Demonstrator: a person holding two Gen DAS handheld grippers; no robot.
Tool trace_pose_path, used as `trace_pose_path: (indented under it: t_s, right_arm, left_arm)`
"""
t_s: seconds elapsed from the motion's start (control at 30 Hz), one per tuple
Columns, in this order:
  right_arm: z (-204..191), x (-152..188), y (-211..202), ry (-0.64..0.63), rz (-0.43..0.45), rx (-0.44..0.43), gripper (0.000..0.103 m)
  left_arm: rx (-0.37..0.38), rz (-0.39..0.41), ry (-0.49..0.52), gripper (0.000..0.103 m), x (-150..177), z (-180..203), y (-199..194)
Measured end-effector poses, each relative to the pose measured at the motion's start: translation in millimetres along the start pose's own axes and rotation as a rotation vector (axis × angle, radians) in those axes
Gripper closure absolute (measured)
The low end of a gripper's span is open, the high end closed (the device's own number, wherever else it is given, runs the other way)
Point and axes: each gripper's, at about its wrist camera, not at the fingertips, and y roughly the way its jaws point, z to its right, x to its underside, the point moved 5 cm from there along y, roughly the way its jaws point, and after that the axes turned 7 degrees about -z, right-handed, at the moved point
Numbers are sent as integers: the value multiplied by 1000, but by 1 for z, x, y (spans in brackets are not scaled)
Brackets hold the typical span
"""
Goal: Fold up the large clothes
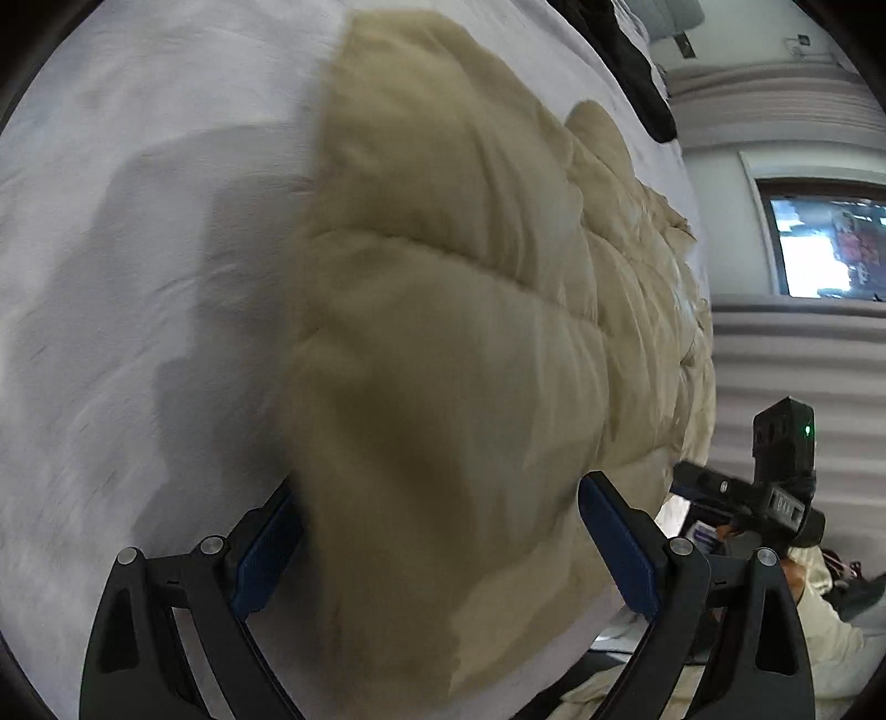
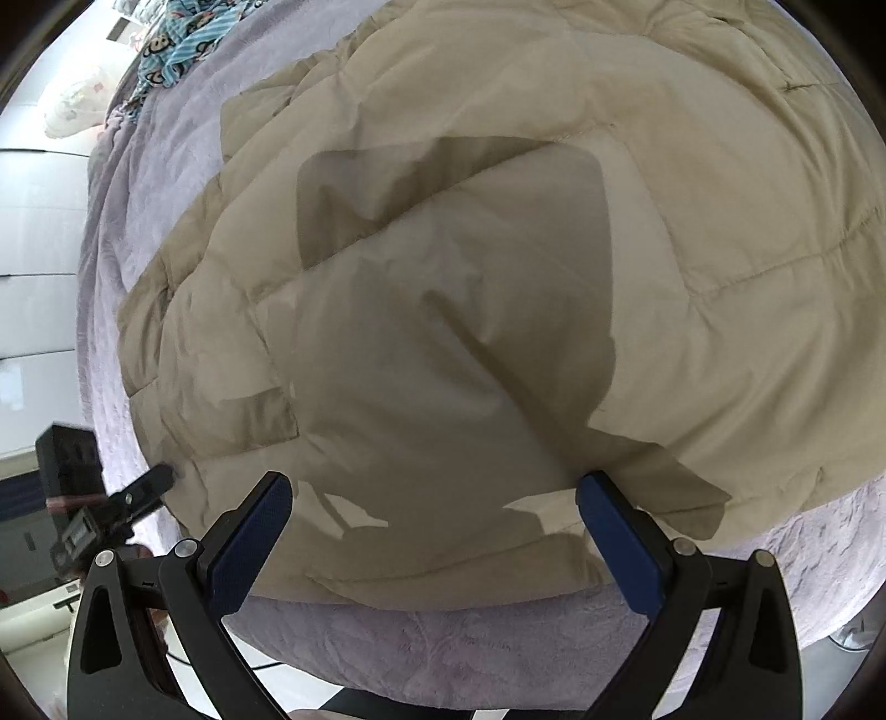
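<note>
A lilac bedspread (image 2: 443, 648) is covering the bed across the lower frame of the right view. A blue cartoon-print cloth (image 2: 177, 47) is lying at upper left. In the left view, a dark garment (image 1: 642, 61) is lying at upper right, and a bright screen (image 1: 830, 249) is glowing at right.

Both cameras look forward along their own fingers, down onto the beige quilted coat (image 1: 443, 310) from close above. The left wrist view faces along the coat's edge, with the lilac bedcover (image 1: 138, 221) beside the coat. The right wrist view faces the coat's (image 2: 470, 277) broad middle. Both views share this coat, and each shows the other gripper beside it.
</note>
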Motion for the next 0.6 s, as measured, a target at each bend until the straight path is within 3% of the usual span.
trace_pose_path:
  t_s: [0.13,0.3,0.37,0.4,0.43,0.47,0.53,0.6]
  right_arm:
    - [-1,-2,4,0,-6,20,0]
    - [-7,-4,8,0,-11,38,0]
    - [-9,-4,4,-2,-19,30,0]
    - [-10,-3,1,-6,-20,17,0]
    - [-12,-3,-5,-14,-15,-1,0]
    - [-13,-2,-12,-28,-1,-10,0]
    - [-13,-5,-29,-48,58,18,0]
    - [-10,-11,-40,-55,118,37,7]
  left_arm:
    - [49,-8,42,7,-25,15,17]
    - [-9,-64,74,4,-38,17,39]
    - [-34,-78,103,18,-38,21,39]
    - [-8,-88,121,46,-38,25,36]
    - [32,-100,117,66,-36,27,34]
    - [63,-99,104,69,-35,29,30]
    - [56,-79,122,74,-33,37,21]
    - [44,-64,136,78,-31,47,15]
